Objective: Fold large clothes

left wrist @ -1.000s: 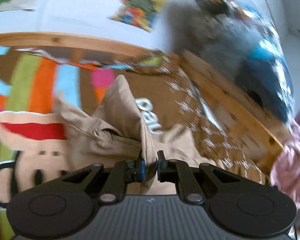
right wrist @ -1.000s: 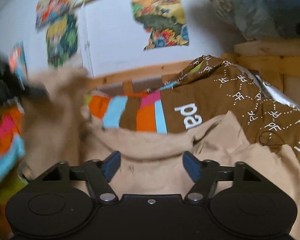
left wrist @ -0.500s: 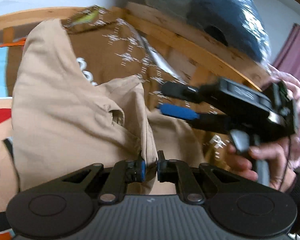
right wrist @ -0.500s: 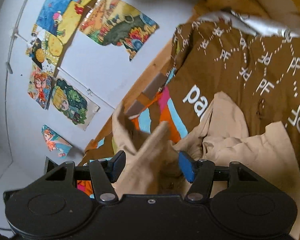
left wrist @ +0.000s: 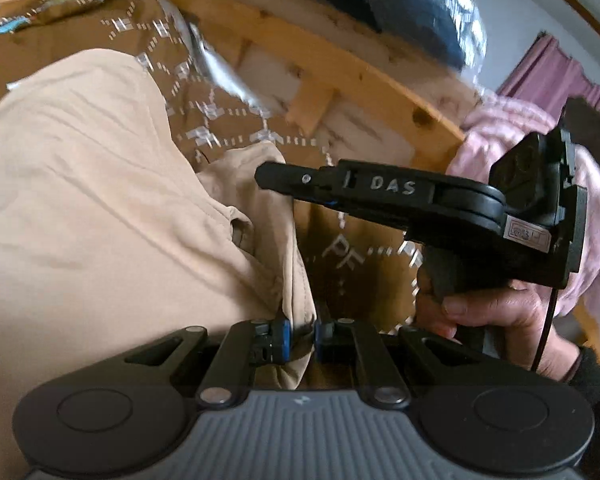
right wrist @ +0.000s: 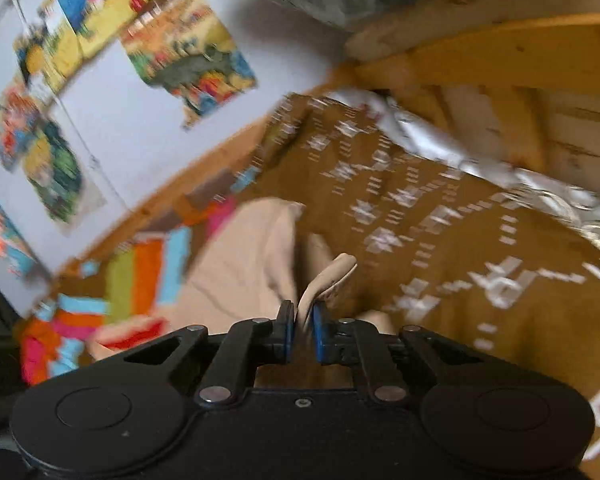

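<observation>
Right gripper [right wrist: 301,334] fingers now clamped on beige garment [left wrist: 100,200] (long axis away from camera), left gripper [left wrist: 300,338] likewise.

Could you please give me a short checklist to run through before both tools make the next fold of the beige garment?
1. Left tool shut on the beige garment: ok.
2. Right tool shut on a beige garment edge: ok.
3. Tools apart, not colliding, left wrist view: ok.
4. Garment spread flat between the grips: not ok, it hangs bunched in folds.
5. Brown patterned blanket free for laying down: cannot tell, views blurred.
6. Which garment corners are held: cannot tell.
</observation>
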{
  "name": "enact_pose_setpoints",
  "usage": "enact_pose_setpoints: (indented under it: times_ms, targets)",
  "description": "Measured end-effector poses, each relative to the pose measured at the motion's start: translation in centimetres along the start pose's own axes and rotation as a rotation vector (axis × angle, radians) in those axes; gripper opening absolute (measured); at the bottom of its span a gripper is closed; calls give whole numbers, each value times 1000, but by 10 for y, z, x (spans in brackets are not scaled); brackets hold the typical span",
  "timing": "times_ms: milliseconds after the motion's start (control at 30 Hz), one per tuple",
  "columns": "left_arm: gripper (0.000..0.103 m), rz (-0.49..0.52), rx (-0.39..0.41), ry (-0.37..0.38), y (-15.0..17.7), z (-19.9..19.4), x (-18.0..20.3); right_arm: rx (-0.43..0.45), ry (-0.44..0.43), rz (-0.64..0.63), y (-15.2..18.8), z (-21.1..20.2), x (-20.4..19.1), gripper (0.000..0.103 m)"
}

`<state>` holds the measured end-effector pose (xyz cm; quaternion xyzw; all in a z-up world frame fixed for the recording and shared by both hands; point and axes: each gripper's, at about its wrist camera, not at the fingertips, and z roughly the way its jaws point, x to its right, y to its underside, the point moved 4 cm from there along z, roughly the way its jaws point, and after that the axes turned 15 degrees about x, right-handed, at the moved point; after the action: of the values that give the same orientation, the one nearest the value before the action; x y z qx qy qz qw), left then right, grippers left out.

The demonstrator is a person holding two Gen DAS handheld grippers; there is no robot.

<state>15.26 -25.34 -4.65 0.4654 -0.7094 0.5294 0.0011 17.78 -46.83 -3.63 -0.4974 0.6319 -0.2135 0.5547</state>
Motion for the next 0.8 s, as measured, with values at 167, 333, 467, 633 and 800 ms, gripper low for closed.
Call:
enact_pose_setpoints:
  times_ms: [167,333,467,633,800]
  targets:
    - [12,-4,-31,-7,18,17,-13,-50,102,-35,31,4,33,10]
    - [37,-58,-4,86,7,-2,-15,-46,107,-115,37,2,26,10]
    - [57,-106,37,162,-9,-25,-11,-43,131,-136,39,2,22,11]
    - [67,-113,114,121,-29,-61,-22,-41,166,-170,39,-1,17,16]
    - [81,-164,147,-64,-50,-89,-53,12,233,-234,33,-19,-2,56]
